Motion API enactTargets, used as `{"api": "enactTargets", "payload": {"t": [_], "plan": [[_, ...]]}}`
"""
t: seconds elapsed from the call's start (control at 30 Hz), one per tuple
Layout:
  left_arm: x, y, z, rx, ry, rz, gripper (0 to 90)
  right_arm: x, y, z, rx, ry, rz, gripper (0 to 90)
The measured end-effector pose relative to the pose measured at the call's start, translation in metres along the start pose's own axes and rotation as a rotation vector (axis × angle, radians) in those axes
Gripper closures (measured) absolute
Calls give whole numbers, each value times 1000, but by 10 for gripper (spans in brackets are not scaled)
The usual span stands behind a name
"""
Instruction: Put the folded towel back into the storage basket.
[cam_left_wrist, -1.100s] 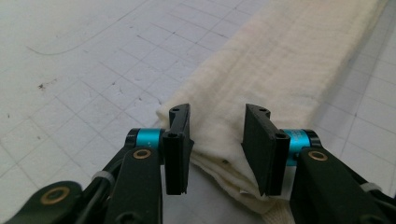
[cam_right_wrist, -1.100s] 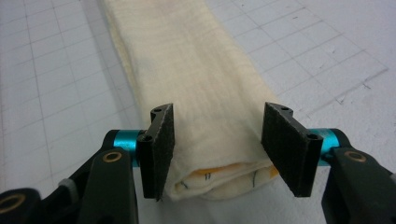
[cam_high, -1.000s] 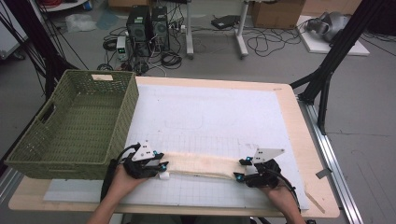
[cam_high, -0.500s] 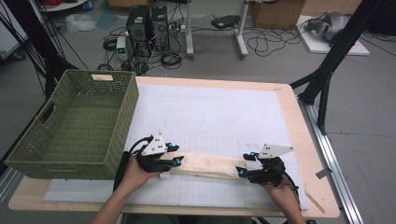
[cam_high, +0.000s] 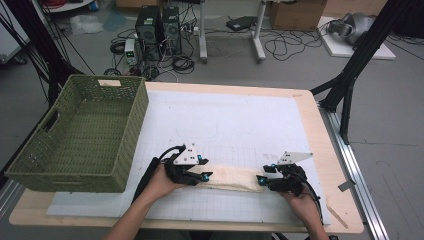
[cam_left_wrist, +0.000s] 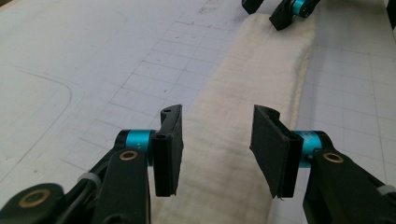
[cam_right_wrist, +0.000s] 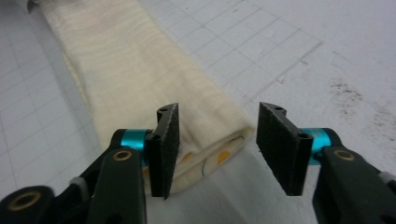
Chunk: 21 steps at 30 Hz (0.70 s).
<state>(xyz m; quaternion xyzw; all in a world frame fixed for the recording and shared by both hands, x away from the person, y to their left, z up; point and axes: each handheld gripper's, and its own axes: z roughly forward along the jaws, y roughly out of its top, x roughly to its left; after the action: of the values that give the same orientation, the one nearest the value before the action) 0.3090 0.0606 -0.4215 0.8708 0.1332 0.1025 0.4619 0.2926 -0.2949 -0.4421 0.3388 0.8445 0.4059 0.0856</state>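
A cream cloth (cam_high: 231, 178), folded into a long narrow strip, lies on the white grid mat (cam_high: 235, 120) near the table's front edge. My left gripper (cam_high: 204, 176) stands open at the strip's left end; in the left gripper view the cloth (cam_left_wrist: 233, 135) runs between its jaws and away from them. My right gripper (cam_high: 261, 180) stands open at the strip's right end. In the right gripper view the folded end of the cloth (cam_right_wrist: 154, 88) lies just ahead of the left jaw, with small orange marks showing in the fold. Neither gripper (cam_left_wrist: 215, 144) (cam_right_wrist: 217, 140) holds anything.
A green woven basket (cam_high: 80, 132) stands at the table's left side, close to my left hand. Bare wood table edge (cam_high: 330, 150) borders the mat on the right. Computer towers, cables and stand legs fill the floor beyond the table.
Both grippers have moved away from the table's front edge and slightly inward along the cloth. The left hand has shifted right, away from the basket. The cloth stays flat.
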Motion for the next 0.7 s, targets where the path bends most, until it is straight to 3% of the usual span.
{"api": "enactTargets", "payload": {"t": [0.13,0.2,0.27,0.43,0.6,0.7], "plan": [[2,-1,1,10,-6,-9,537,1,2,5,27,35,-6,635],[1,-1,0,10,-10,-10,537,-1,3,6,28,81,-4,740],[2,-1,-1,5,-11,-12,538,-1,5,7,37,91,-29,780],[2,1,-1,10,-9,-7,538,-5,18,6,55,46,-87,797],[4,8,0,3,-15,-2,538,-15,31,3,22,16,-120,793],[6,10,6,19,-23,-1,533,-22,33,6,25,19,-109,751]]}}
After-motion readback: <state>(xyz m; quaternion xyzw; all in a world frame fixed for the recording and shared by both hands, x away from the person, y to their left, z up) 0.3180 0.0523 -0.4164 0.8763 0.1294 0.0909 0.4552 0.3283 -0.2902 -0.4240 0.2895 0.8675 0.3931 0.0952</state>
